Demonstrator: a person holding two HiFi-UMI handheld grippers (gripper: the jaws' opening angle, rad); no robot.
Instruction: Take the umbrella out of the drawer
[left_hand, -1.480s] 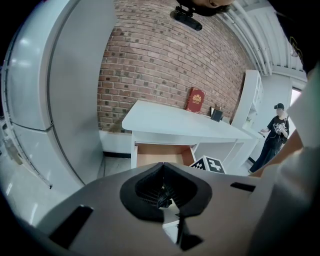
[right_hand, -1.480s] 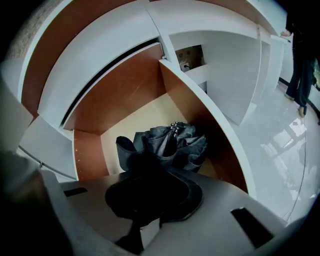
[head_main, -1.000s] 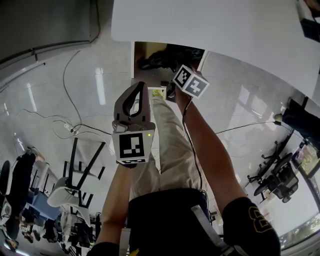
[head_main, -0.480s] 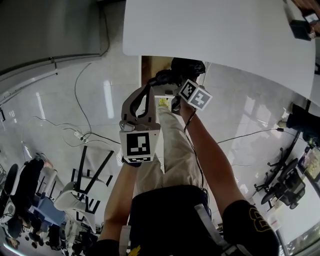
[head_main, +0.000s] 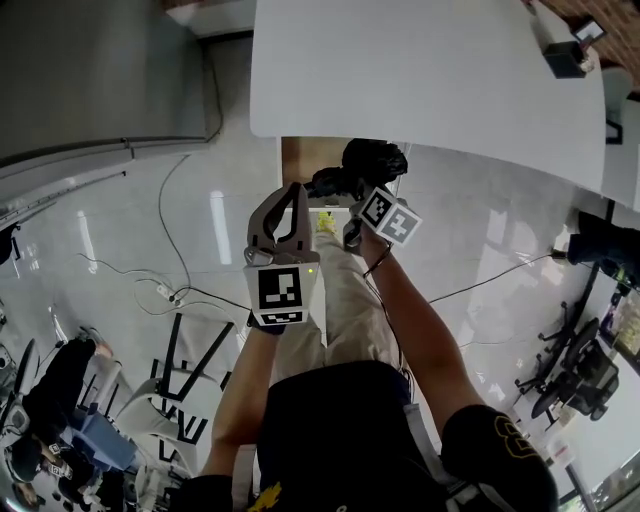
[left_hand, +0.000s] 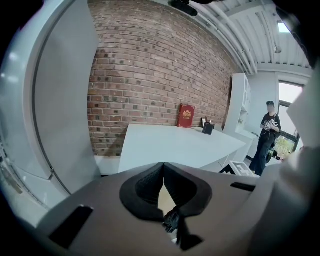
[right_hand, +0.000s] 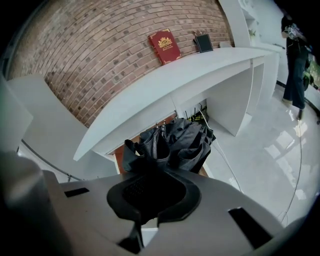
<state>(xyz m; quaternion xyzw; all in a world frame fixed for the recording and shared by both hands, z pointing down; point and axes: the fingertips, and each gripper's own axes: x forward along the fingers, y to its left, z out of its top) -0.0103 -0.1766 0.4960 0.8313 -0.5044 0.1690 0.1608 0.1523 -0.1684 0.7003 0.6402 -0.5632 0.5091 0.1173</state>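
Note:
A black folded umbrella (head_main: 362, 165) hangs bunched just below the white table's edge, in front of the open drawer (head_main: 292, 157) with its wooden inside. My right gripper (head_main: 349, 192) is shut on its lower end. In the right gripper view the umbrella's cloth (right_hand: 176, 140) bulges out past the jaws of the right gripper (right_hand: 150, 172), with the drawer (right_hand: 120, 156) behind it. My left gripper (head_main: 293, 190) is beside it on the left, shut with nothing held. In the left gripper view the pads of the left gripper (left_hand: 162, 167) meet tip to tip.
The white table (head_main: 420, 70) spans the top, with a dark box (head_main: 566, 55) and a red book (right_hand: 164, 45) on it against a brick wall. Cables (head_main: 180, 292) trail on the glossy floor. Chairs (head_main: 172, 370) stand left, office chairs (head_main: 560, 372) right. A person (left_hand: 265, 141) stands far right.
Both grippers have risen together. The umbrella has come up with the right gripper, out of the drawer toward the table's edge. Both grippers stay shut.

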